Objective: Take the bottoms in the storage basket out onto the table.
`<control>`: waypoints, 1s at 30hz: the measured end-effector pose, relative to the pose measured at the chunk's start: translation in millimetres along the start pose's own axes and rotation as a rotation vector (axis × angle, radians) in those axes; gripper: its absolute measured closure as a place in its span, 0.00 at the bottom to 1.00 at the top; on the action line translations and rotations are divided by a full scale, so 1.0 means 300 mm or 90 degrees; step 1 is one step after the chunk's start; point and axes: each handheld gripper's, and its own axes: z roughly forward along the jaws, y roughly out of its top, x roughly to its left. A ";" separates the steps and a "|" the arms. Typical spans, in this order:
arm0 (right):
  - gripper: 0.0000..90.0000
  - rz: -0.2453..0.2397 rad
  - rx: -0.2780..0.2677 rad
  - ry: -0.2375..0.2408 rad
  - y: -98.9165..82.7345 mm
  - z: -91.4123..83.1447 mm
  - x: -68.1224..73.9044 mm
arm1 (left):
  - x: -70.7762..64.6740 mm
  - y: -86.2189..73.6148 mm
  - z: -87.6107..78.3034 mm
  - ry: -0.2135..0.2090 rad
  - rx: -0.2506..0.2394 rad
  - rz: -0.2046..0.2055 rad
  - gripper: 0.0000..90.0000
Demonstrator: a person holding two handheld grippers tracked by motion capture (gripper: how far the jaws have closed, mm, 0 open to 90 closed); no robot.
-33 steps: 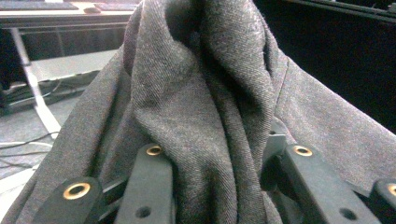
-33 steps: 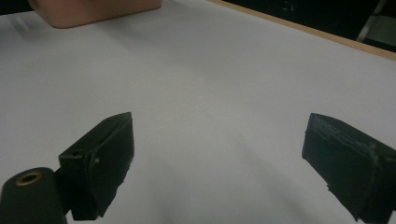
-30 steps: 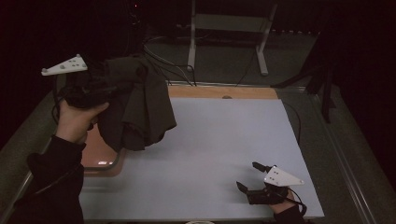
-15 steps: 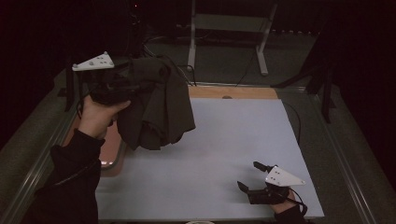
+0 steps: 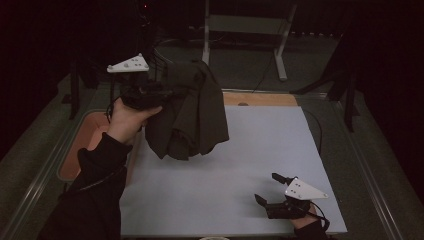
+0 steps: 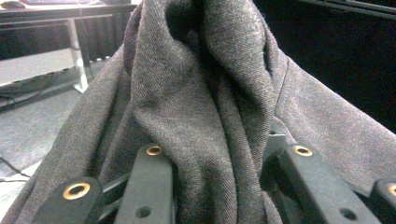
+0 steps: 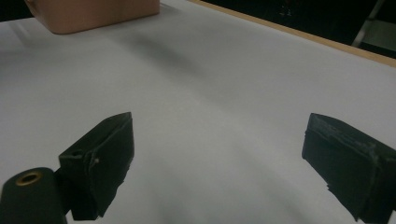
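One grey garment (image 5: pixel 187 117), one pink bin (image 5: pixel 90 142).

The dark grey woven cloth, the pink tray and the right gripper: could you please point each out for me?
dark grey woven cloth (image 5: pixel 192 122), high view, middle of the hanging folds.
pink tray (image 5: pixel 90 137), high view, bare inner floor.
right gripper (image 5: pixel 272 189), high view, midway between its open fingertips.

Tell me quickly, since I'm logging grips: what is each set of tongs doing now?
Left tongs: closed on the dark grey woven cloth, held above the table.
Right tongs: open, holding nothing.
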 end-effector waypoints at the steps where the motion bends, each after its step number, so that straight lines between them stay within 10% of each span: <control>1: 0.10 0.000 0.000 0.000 0.000 0.000 0.000 | 0.000 0.000 0.000 0.000 0.000 0.000 0.76; 30: 0.10 0.008 -0.008 -0.007 0.000 -0.006 -0.007 | -0.057 0.044 0.312 -0.028 0.020 0.000 0.76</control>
